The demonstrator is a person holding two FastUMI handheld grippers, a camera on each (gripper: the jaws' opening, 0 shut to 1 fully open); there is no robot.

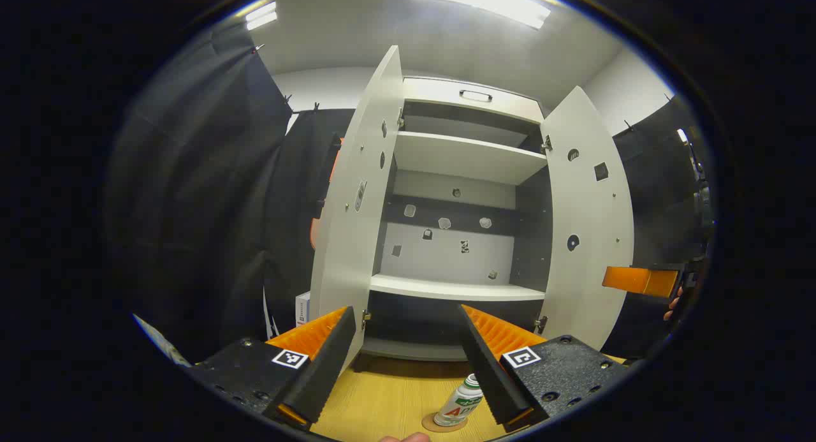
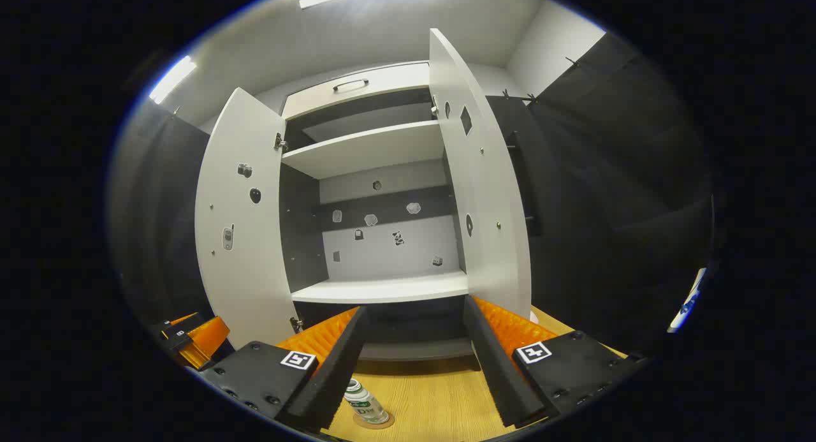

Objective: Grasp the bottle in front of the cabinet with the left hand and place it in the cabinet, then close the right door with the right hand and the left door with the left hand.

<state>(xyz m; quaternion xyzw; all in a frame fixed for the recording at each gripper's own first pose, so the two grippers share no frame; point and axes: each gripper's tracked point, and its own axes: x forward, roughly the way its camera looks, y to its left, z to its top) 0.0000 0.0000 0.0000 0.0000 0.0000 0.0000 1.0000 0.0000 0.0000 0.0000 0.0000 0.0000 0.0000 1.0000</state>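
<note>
left gripper (image 1: 408,359) agape above bottle (image 1: 460,402), label unreadable.

A light wooden desk (image 1: 389,397) stretches along the foot of the booth, and a thin round brown coaster (image 1: 428,424) lies flat on its surface near the front edge. Black cloth curtains (image 1: 204,193) hang on both sides, pinned up with small clips near the top. Behind them rise plain white walls (image 1: 319,88) under a white ceiling, where long fluorescent light panels (image 1: 478,2) glow. A small white box (image 1: 302,308) stands low down at the foot of the left curtain.
</note>
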